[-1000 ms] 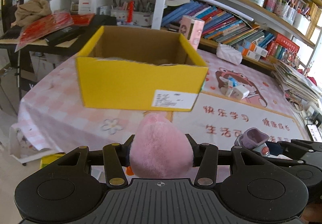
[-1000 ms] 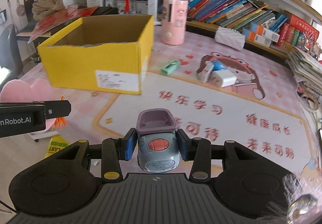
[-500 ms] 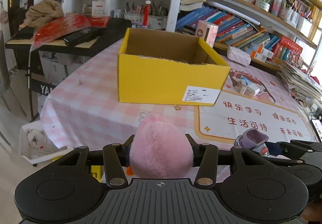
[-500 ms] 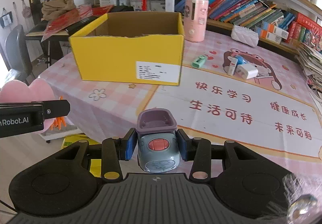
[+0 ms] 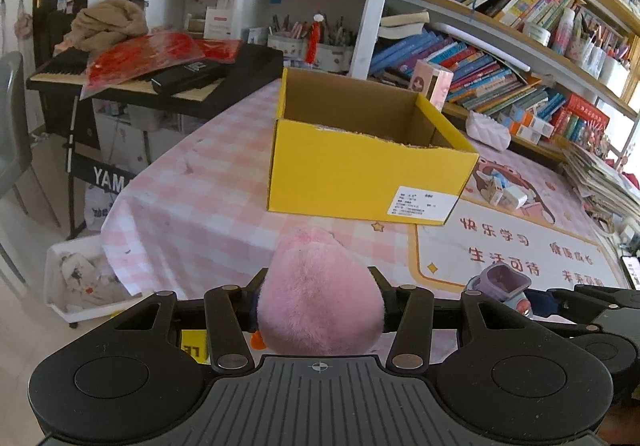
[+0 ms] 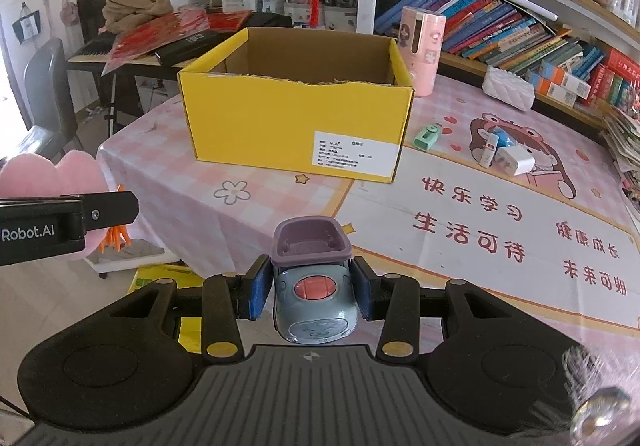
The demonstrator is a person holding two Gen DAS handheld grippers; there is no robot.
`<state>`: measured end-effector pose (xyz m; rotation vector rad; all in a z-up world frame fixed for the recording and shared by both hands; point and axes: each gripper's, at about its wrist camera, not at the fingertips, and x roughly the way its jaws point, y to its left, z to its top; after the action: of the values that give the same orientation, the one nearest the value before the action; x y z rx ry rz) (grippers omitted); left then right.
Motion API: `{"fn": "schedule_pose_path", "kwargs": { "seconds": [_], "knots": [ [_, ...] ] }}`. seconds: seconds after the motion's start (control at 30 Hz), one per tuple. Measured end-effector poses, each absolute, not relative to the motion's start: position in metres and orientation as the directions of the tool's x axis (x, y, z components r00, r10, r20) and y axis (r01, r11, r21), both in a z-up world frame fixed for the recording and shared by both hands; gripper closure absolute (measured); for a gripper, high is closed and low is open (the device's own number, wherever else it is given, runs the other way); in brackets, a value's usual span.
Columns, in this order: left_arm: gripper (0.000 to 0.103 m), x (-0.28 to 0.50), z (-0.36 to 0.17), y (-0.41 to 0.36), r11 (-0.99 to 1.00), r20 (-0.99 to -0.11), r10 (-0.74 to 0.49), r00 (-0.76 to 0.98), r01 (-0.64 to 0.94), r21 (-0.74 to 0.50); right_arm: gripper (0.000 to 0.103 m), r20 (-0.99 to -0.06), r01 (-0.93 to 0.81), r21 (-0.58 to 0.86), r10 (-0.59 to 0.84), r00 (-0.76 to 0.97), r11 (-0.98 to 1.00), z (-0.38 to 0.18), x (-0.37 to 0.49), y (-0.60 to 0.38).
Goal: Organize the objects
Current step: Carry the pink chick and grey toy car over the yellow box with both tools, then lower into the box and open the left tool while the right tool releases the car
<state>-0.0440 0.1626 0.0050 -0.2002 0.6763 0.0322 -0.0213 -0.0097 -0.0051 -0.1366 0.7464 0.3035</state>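
My left gripper is shut on a pink plush toy and holds it in the air off the table's near left corner. My right gripper is shut on a small grey-blue toy car with a purple seat, over the table's near edge. The open yellow cardboard box stands on the pink checked table ahead; it also shows in the right wrist view. The left gripper with the plush shows at the left of the right wrist view.
A pink canister, a green eraser, a white charger and a white pouch lie on the table right of the box. Bookshelves run behind. A keyboard piano stands left; a white bin sits on the floor.
Both grippers have drawn back and up from the box, which now looks smaller and farther. Each still holds its toy.
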Motion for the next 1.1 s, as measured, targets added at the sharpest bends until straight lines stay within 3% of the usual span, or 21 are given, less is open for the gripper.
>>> {"fn": "schedule_pose_path", "kwargs": {
  "seconds": [0.33, 0.83, 1.1],
  "knots": [
    [0.056, -0.036, 0.011, 0.165, 0.978, -0.597, -0.026, 0.802, -0.102, -0.180, 0.063, -0.686, -0.347, -0.024, 0.237, 0.688, 0.937, -0.005, -0.014, -0.005],
    [0.056, 0.043, 0.051, 0.162, 0.986, -0.469, 0.008, 0.883, -0.084, -0.141, 0.063, -0.538, -0.330, 0.001, 0.279, 0.795, 0.944, 0.047, 0.071, -0.015],
    [0.056, 0.094, 0.050, 0.151, 0.988, -0.460, 0.031, 0.887, -0.097, -0.119, 0.063, -0.502, -0.349, 0.001, 0.302, 0.810, 0.937, 0.065, 0.132, -0.021]
  ]
}}
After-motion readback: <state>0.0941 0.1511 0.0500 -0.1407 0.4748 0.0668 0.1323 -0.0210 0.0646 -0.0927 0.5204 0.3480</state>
